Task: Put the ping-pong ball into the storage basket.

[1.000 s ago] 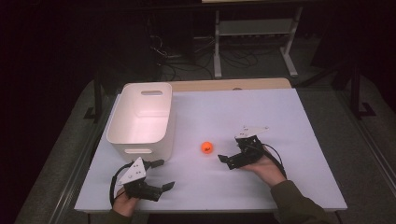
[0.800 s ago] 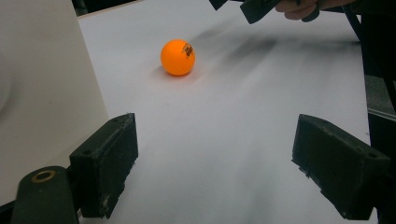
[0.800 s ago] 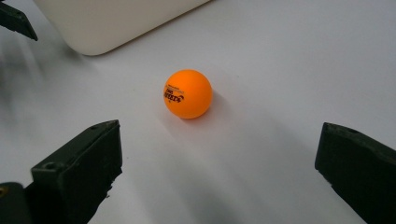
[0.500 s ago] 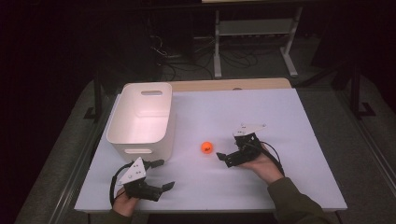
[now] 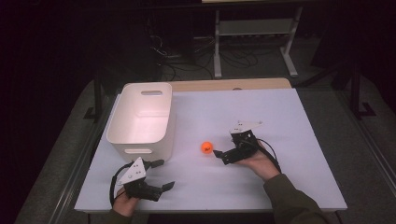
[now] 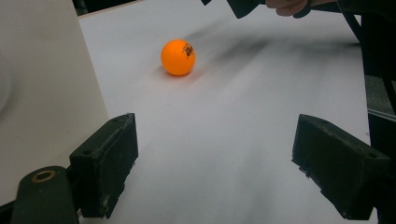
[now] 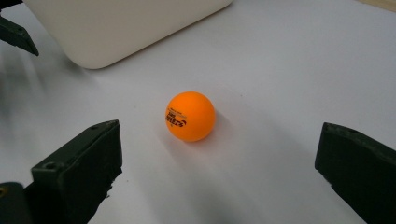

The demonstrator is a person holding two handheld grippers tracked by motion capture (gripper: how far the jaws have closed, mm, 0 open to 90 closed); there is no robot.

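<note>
High view: the ball (image 5: pixel 206 147) lies on the table (image 5: pixel 289 116) beside the tub (image 5: pixel 140 119), just ahead of the right gripper (image 5: pixel 219 154), likely lined up for a grab.
Left gripper view: left gripper (image 6: pixel 215 172) wide open, empty, idle.
Right gripper view: jaws spread wide around the approach, ball untouched.

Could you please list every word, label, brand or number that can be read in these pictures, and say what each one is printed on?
Orange ball: a dark printed mark with small lettering, seen in both claw views; too blurred to read.
White bin: no text visible.
White table: no text visible.
Left claw and right claw: no label or number visible.
</note>
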